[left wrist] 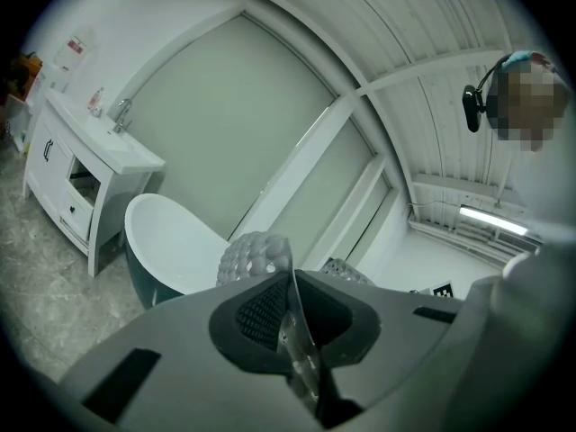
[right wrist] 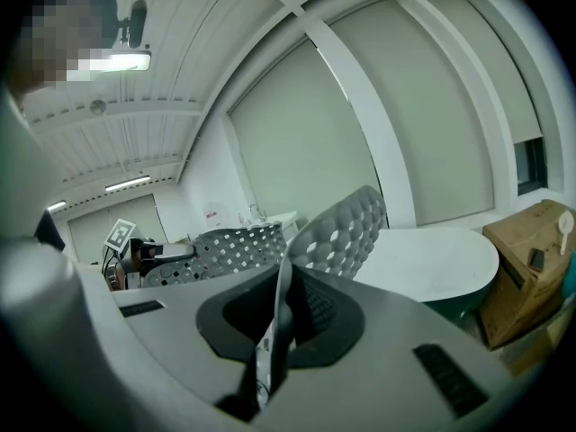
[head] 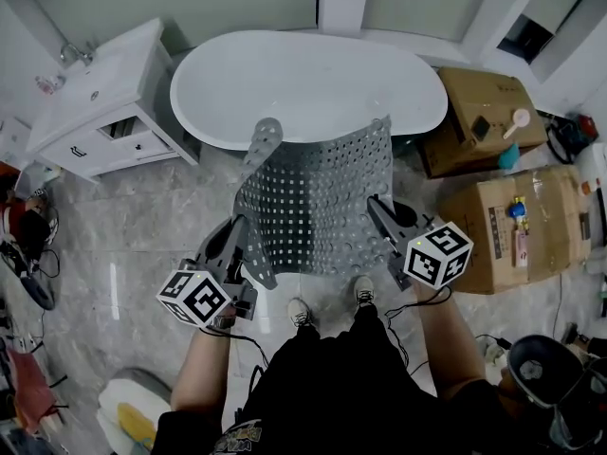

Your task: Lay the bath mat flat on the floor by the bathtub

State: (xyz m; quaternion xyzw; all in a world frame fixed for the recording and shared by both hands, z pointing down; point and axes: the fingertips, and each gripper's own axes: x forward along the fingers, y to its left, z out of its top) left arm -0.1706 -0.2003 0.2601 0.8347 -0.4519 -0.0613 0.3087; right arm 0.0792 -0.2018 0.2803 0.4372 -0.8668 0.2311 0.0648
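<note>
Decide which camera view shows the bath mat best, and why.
The head view: it shows the whole perforated grey bath mat, held up before the bathtub. The left gripper view shows only a curled corner and the edge pinched in the left claw; the right gripper view likewise shows an edge-on slice in the right claw.

Bath mat point(head: 318, 207) before the bathtub point(head: 303, 83), vanity point(head: 95, 102) left — boxes point(head: 484, 112) right

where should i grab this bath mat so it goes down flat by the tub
By the two near corners, coming from the person's side, jaws across the thin edge. The bath mat is a floppy sheet whose far end curls over, so a wide hold should keep it spread. The left gripper and right gripper clamp it so.
</note>
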